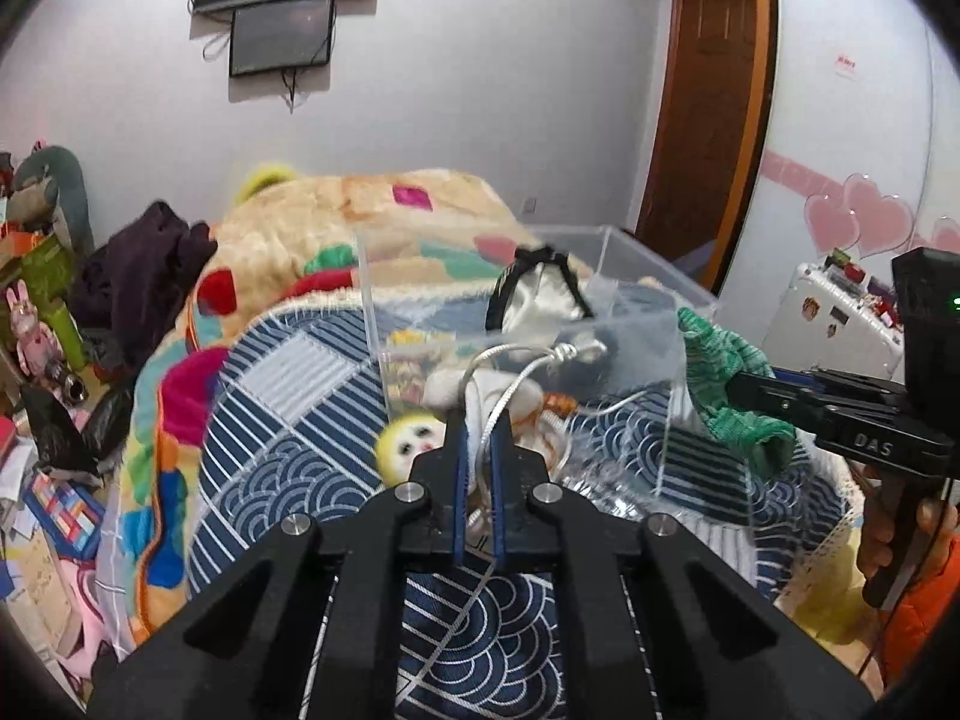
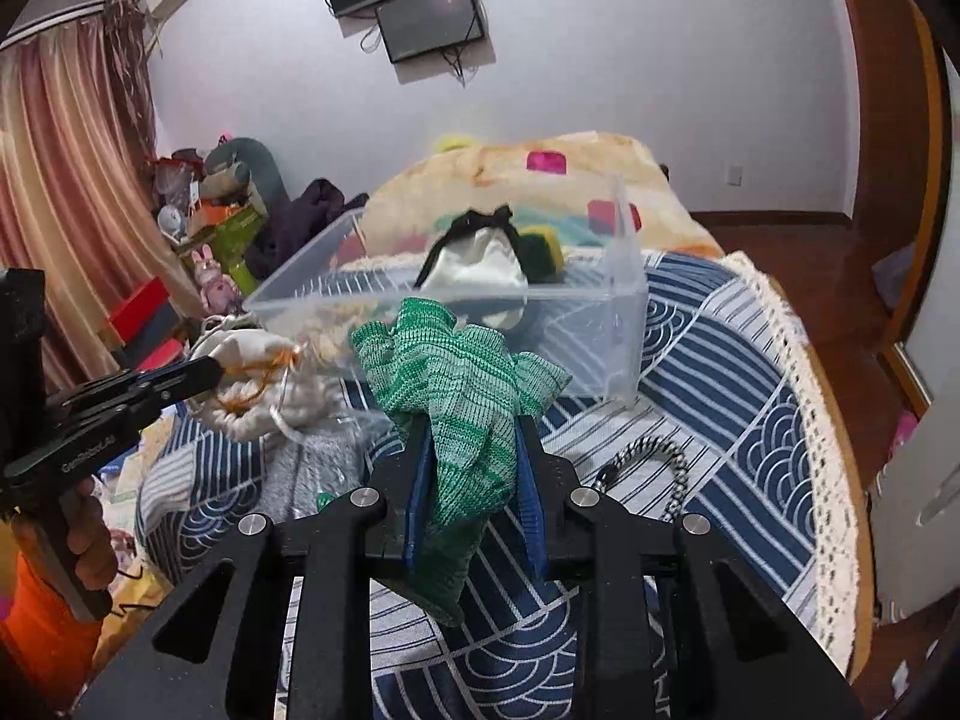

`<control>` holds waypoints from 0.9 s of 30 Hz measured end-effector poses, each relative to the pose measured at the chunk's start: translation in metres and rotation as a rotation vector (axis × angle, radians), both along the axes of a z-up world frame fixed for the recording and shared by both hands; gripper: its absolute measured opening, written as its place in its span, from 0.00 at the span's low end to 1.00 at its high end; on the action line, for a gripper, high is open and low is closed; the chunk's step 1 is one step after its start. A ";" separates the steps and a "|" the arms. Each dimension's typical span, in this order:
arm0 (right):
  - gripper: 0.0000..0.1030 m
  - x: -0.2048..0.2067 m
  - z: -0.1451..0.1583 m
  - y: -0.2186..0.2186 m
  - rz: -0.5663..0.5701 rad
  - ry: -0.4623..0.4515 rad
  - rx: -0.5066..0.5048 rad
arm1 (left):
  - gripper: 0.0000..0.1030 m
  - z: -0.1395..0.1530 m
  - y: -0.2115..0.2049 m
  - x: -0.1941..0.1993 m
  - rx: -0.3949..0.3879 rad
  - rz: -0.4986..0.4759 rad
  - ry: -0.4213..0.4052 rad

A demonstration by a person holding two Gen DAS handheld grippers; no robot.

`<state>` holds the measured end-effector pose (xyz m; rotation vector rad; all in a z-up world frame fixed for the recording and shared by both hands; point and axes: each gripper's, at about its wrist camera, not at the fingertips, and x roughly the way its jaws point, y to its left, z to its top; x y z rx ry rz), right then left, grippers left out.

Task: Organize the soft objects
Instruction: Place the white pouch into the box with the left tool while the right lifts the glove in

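A clear plastic box stands on the bed's blue patterned cover. Inside lie a white satin pouch with black trim and a green and yellow sponge. My left gripper is shut on a white knitted item with silver and orange cords, held just before the box. My right gripper is shut on a green knitted glove, held at the box's near wall.
A yellow plush face lies by the box. A black and white cord lies on the cover. A colourful fleece blanket is heaped behind. Clutter fills the floor on the left; a wooden door stands to the right.
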<state>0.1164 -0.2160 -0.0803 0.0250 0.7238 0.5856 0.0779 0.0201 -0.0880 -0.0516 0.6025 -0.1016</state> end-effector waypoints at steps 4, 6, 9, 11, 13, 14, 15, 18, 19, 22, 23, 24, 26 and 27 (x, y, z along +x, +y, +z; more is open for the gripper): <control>0.23 0.000 0.013 -0.001 -0.011 -0.034 0.008 | 0.04 0.020 0.000 -0.007 0.000 -0.001 -0.058; 0.23 0.001 0.019 -0.001 -0.015 -0.052 0.011 | 0.04 0.029 0.000 -0.008 -0.001 0.002 -0.084; 0.23 0.002 0.030 -0.001 -0.019 -0.083 0.012 | 0.04 0.042 0.000 -0.006 0.002 0.006 -0.120; 0.23 0.003 0.037 0.001 -0.021 -0.107 0.012 | 0.04 0.050 0.000 -0.002 0.000 0.012 -0.145; 0.23 0.006 0.044 0.001 -0.025 -0.128 0.014 | 0.04 0.057 0.000 0.003 -0.008 0.019 -0.162; 0.23 0.008 0.048 0.001 -0.028 -0.142 0.016 | 0.04 0.059 0.001 0.008 -0.011 0.022 -0.167; 0.23 0.010 0.051 0.001 -0.031 -0.150 0.019 | 0.04 0.062 0.001 0.011 -0.011 0.029 -0.172; 0.23 0.020 0.057 0.004 -0.048 -0.176 0.023 | 0.04 0.066 0.000 0.026 -0.016 0.042 -0.181; 0.23 0.023 0.058 0.005 -0.054 -0.183 0.020 | 0.04 0.067 0.000 0.032 -0.018 0.043 -0.180; 0.23 0.036 0.061 0.009 -0.074 -0.198 0.016 | 0.04 0.065 -0.001 0.047 -0.026 0.048 -0.175; 0.23 0.037 0.061 0.010 -0.081 -0.203 0.011 | 0.04 0.064 -0.001 0.050 -0.032 0.046 -0.172; 0.23 0.042 0.061 0.012 -0.090 -0.209 0.001 | 0.04 0.061 -0.002 0.057 -0.037 0.047 -0.163; 0.23 0.045 0.060 0.017 -0.097 -0.214 -0.013 | 0.04 0.057 -0.002 0.066 -0.040 0.052 -0.149; 0.23 0.047 0.060 0.019 -0.099 -0.212 -0.016 | 0.04 0.054 -0.003 0.071 -0.043 0.052 -0.142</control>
